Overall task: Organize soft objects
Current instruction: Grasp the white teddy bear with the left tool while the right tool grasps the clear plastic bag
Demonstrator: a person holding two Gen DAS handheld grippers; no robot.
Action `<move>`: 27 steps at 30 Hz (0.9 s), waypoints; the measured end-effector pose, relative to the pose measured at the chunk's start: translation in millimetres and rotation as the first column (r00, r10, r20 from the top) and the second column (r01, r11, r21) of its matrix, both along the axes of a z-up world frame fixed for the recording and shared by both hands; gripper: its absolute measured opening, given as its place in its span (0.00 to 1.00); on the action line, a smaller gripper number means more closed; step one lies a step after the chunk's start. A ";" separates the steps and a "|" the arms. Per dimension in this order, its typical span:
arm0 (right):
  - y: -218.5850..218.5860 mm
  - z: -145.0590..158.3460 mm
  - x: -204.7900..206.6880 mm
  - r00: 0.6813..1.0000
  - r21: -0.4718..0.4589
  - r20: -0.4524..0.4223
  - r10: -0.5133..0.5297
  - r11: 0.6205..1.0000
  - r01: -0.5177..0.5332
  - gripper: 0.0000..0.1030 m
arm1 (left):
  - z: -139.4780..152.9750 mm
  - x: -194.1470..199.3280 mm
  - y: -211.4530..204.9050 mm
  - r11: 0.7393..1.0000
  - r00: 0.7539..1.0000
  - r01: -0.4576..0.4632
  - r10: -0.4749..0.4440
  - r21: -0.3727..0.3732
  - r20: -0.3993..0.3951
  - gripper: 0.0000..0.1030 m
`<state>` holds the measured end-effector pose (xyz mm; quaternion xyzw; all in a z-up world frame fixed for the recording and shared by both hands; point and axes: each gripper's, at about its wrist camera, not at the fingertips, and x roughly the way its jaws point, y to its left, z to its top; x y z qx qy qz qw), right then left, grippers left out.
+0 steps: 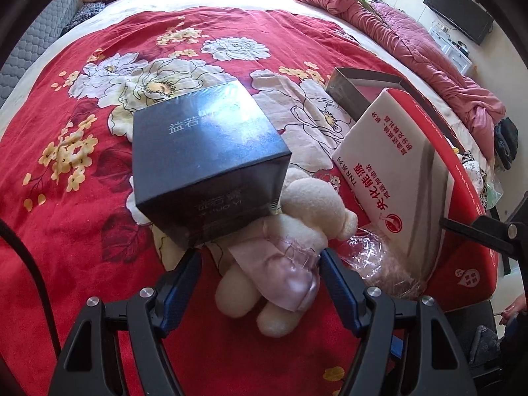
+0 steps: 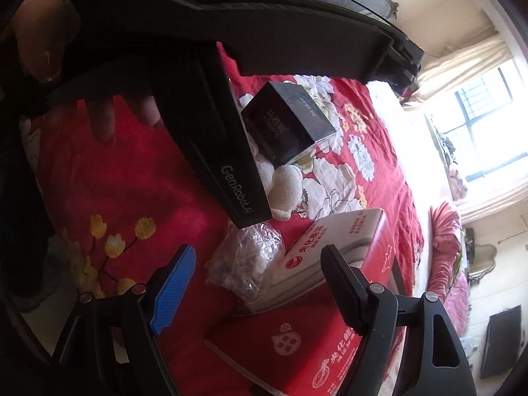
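Note:
A cream plush toy [image 1: 297,208] in a pink satin dress lies on the red flowered bedspread [image 1: 82,198]. A dark blue box [image 1: 208,165] rests on its upper part. My left gripper [image 1: 260,257] is open and tilted down over the toy. The pink dress lies between its blue pads [image 1: 188,274], and I see no pad pressing on it. In the right wrist view my right gripper [image 2: 259,249] is open above a crinkled clear plastic bag [image 2: 246,257]. The left gripper's black body [image 2: 231,171] hides most of the plush toy [image 2: 283,184] there.
A white and red carton [image 1: 396,178] leans on a larger red box [image 1: 468,264] at the right. An open silver box [image 1: 359,89] lies behind it. The clear bag [image 1: 379,264] sits beside the toy. A pink quilt [image 1: 412,43] is bunched at the far right. A person's fingers [image 2: 102,122] hold the left gripper.

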<state>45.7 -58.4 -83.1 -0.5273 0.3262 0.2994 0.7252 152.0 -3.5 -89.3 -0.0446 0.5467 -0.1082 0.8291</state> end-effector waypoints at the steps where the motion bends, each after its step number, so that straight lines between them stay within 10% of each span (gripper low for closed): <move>1: 1.3 -2.8 2.4 1.000 -0.016 0.002 0.006 1.000 -0.006 0.76 | -1.2 1.5 -0.9 1.000 1.000 0.004 -0.004 -0.010 -0.002 0.71; 15: 4.9 -30.9 37.8 0.994 -0.144 -0.094 0.057 0.987 -0.070 0.67 | -15.0 10.0 1.0 0.971 0.998 0.048 -0.059 -0.233 -0.037 0.31; 27: -3.8 -35.5 66.8 0.988 -0.141 -0.137 0.066 0.986 -0.085 0.57 | 2.9 -22.4 28.4 0.989 0.999 -0.007 0.000 -0.147 -0.047 0.24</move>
